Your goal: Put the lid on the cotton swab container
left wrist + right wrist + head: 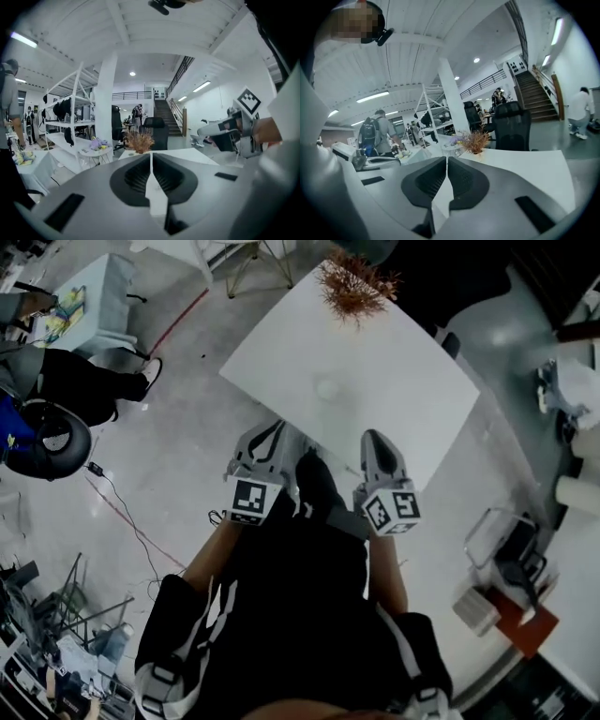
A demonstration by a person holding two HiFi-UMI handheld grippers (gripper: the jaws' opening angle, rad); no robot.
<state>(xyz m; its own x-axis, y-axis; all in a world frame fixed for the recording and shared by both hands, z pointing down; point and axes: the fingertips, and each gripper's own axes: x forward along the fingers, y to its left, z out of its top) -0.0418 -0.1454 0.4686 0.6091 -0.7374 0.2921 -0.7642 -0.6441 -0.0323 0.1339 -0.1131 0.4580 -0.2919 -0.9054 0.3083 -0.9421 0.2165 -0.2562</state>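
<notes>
A small round white container [326,388] stands near the middle of the white table [394,381]; it is too faint to tell whether a lid sits on it. Both grippers hang in the air at the table's near edge, close to the person's body and well short of the container. In the head view the left gripper [267,442] and right gripper [377,444] point toward the table. The left gripper [151,159] has its jaws shut together with nothing between them. The right gripper [446,161] is shut and empty too. The right gripper [229,131] also shows in the left gripper view.
A dried brown plant [354,287] stands at the table's far edge, with a black chair [512,124] behind it. A seated person [66,381] and a small table with items [80,306] are to the left. White shelving [70,112] and a cable on the floor [127,512] lie on that side.
</notes>
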